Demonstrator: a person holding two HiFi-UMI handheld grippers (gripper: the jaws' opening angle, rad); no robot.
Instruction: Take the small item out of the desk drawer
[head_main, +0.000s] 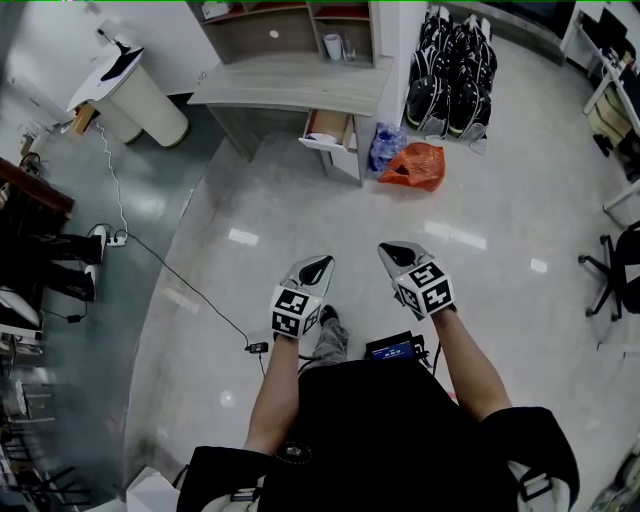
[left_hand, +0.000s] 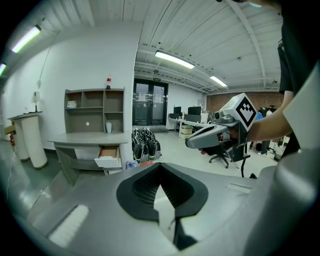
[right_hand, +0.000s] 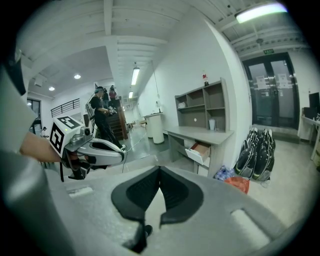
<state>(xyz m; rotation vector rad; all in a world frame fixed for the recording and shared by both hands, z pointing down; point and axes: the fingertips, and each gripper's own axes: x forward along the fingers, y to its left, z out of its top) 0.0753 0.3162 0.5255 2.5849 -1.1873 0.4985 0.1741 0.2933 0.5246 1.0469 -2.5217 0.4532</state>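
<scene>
Both arms held out in front of the torso, bare forearms, elbows bent.
- Left forearm (head_main: 272, 395) runs up to the left tool (head_main: 312, 268); marker cube (head_main: 295, 311) sits at its rear, top face up.
- Right forearm (head_main: 468, 362) runs up to the right tool (head_main: 398, 255), which is held a little further forward than the left.
- The tools are side by side and apart, noses angled slightly toward each other.
- Left tool (left_hand: 160, 166): jaw tips together, nothing between them.
- Right tool (right_hand: 160, 169): jaw tips together, nothing between them.
- Each tool shows in the other's view, gripped by a hand.
</scene>
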